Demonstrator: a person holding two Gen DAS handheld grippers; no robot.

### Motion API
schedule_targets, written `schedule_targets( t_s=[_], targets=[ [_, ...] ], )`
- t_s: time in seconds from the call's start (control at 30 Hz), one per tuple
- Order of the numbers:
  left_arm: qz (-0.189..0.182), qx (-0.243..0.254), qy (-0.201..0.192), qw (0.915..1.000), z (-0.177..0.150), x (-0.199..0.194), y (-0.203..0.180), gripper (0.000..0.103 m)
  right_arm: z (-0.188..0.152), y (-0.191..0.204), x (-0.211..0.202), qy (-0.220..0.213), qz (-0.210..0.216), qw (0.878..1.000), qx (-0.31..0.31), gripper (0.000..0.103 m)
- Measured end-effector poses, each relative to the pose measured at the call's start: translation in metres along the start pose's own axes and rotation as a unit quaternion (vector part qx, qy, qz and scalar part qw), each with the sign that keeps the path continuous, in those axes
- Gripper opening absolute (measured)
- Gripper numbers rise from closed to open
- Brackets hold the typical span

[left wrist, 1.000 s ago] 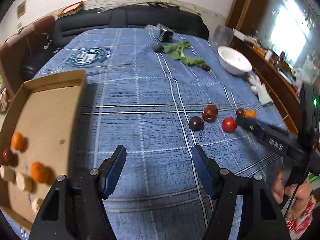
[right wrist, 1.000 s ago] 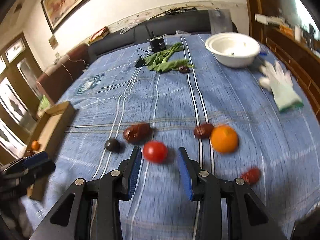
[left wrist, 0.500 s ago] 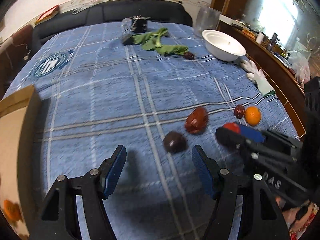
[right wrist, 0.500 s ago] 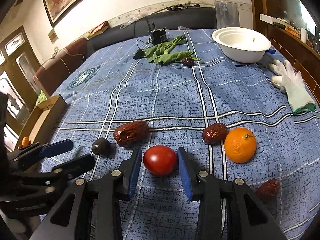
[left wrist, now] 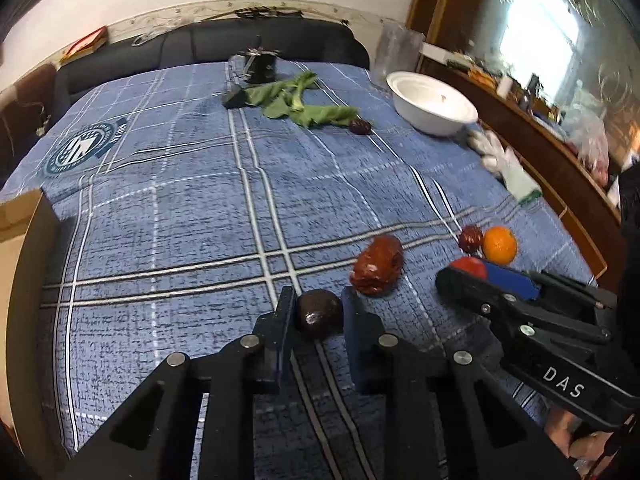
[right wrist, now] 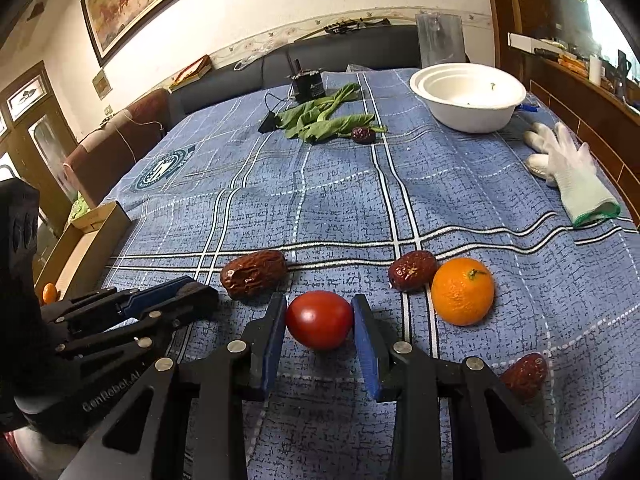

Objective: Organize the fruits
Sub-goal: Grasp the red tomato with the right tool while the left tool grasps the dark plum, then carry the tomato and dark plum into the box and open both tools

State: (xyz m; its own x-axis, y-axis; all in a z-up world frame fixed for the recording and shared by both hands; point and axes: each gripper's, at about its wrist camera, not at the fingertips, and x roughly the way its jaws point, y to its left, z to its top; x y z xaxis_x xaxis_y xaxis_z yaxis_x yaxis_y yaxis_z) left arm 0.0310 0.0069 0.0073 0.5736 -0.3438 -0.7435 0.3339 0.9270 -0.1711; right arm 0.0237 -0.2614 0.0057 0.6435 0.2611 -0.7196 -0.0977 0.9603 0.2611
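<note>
My left gripper (left wrist: 318,314) has its jaws closed against a small dark round fruit (left wrist: 319,313) that rests on the blue cloth. My right gripper (right wrist: 320,320) has its jaws against a red tomato (right wrist: 319,319) on the cloth; the tomato also shows in the left wrist view (left wrist: 469,267). A large wrinkled date (right wrist: 254,273) lies between the two grippers. A small date (right wrist: 412,270) and an orange (right wrist: 463,291) lie right of the tomato. Another date (right wrist: 523,374) lies at the near right.
A cardboard box (right wrist: 86,240) with an orange fruit in it stands at the left table edge. A white bowl (right wrist: 467,96), a white glove (right wrist: 572,174), green leaves (right wrist: 320,118), a far date (right wrist: 363,134) and a black device (right wrist: 307,84) lie further back.
My left gripper has swung from the box to the dark fruit and its jaws have closed on it. My right gripper has closed in around the tomato.
</note>
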Motion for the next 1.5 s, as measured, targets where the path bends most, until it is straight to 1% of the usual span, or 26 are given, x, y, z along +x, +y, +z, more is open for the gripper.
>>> schedule_targets(
  t_s=[0.13,0.2,0.3,0.4,0.53,0.6,0.63,0.7,0.73,0.83,0.87,0.97,1.07,1.2,1.37,1.5],
  targets=[
    [-0.012,-0.029,-0.001,0.9995,0.001,-0.002,0.01,0.022,-0.001,0.002,-0.002,-0.006,-0.005,1.0,-0.004,0.036],
    [-0.02,-0.042,-0.004,0.9989,0.0,-0.011,0.013,0.021,-0.001,0.003,-0.003,-0.009,-0.006,1.0,-0.006,0.036],
    [-0.028,-0.052,-0.024,0.998,-0.001,-0.039,0.018,0.022,0.0,0.007,-0.005,-0.015,-0.005,1.0,-0.013,0.036],
    [-0.018,-0.058,-0.045,0.9972,-0.005,-0.076,0.032,0.022,0.003,0.017,-0.012,-0.015,0.005,1.0,-0.02,0.036],
    [0.017,-0.087,-0.067,0.9938,-0.013,-0.124,0.074,0.022,0.008,0.048,-0.025,-0.017,0.032,0.998,-0.043,0.036],
    [0.049,-0.104,-0.074,0.9906,-0.017,-0.146,0.103,0.022,0.012,0.073,-0.03,-0.016,0.059,0.997,-0.057,0.036],
    [0.074,-0.115,-0.075,0.9877,-0.018,-0.156,0.122,0.022,0.014,0.098,-0.033,-0.014,0.08,0.994,-0.075,0.036],
    [0.109,-0.133,-0.07,0.9827,-0.02,-0.166,0.15,0.022,0.016,0.128,-0.033,-0.008,0.106,0.99,-0.096,0.036],
    [0.128,-0.149,-0.061,0.9786,-0.022,-0.171,0.171,0.022,0.016,0.14,-0.032,-0.004,0.117,0.988,-0.103,0.036],
    [0.158,-0.179,-0.047,0.9701,-0.027,-0.18,0.209,0.022,0.014,0.189,-0.022,0.016,0.154,0.979,-0.132,0.037],
    [0.168,-0.189,-0.041,0.9667,-0.029,-0.183,0.223,0.022,0.014,0.202,-0.018,0.022,0.162,0.976,-0.141,0.037],
    [0.181,-0.206,-0.026,0.9612,-0.031,-0.182,0.249,0.022,0.008,0.244,-0.004,0.04,0.179,0.968,-0.173,0.037],
    [0.178,-0.218,-0.005,0.9596,-0.028,-0.17,0.268,0.022,-0.001,0.278,0.012,0.056,0.184,0.961,-0.201,0.037],
    [0.165,-0.223,0.028,0.9604,-0.023,-0.144,0.283,0.022,-0.003,0.302,0.037,0.072,0.181,0.958,-0.212,0.037],
    [0.153,-0.23,0.063,0.959,-0.016,-0.113,0.292,0.022,-0.003,0.314,0.059,0.088,0.171,0.956,-0.221,0.037],
    [0.144,-0.239,0.067,0.9581,-0.016,-0.105,0.296,0.024,-0.009,0.324,0.069,0.093,0.164,0.953,-0.237,0.037]
  ],
)
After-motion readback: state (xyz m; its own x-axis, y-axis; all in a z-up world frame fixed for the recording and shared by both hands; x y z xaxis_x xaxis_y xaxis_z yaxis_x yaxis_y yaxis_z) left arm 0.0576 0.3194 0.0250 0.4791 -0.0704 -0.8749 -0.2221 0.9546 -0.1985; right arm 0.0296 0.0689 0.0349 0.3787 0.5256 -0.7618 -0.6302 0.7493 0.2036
